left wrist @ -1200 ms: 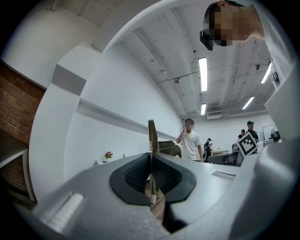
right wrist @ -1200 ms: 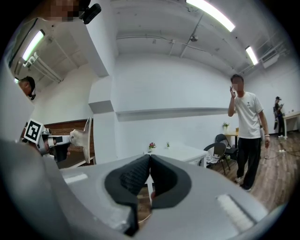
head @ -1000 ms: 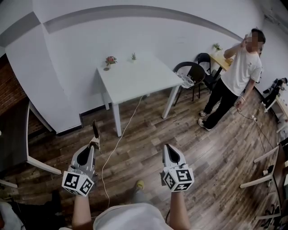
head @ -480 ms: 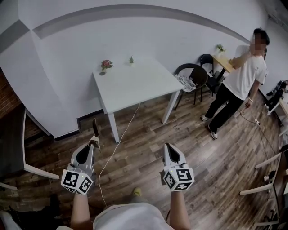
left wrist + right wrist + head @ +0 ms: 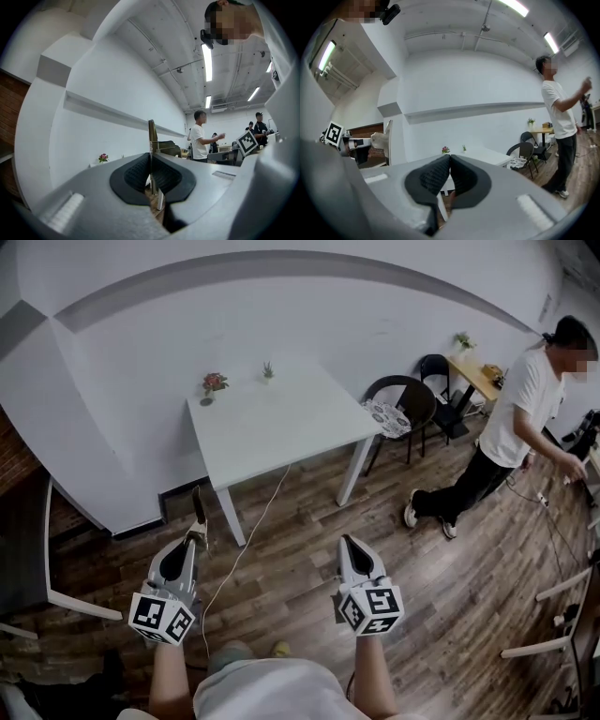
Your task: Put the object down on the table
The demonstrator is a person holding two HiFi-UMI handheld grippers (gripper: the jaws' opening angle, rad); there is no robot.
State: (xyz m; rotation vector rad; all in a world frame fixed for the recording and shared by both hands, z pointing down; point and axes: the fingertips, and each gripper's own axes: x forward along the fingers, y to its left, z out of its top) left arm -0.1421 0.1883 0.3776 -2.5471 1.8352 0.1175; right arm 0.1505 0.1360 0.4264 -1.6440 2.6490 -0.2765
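— A dark wood-plank floor [image 5: 309, 559] lies under us, with the white square table [image 5: 281, 423] well ahead. Where's our object?
— The thin, flat, dark-ended strip [image 5: 198, 510] stands upright, pinched in our left gripper [image 5: 196, 538] over the floor, short of the table.
— And our right gripper [image 5: 349, 546]?
— Its jaws are pressed together on nothing. We judge nothing is done yet: we must reach the table, lower the strip and let go.

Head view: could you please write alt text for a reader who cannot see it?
The left hand-held gripper is shut on a thin upright object and the right hand-held gripper is shut and empty, both held over a wood floor facing a white table. A person is at right.
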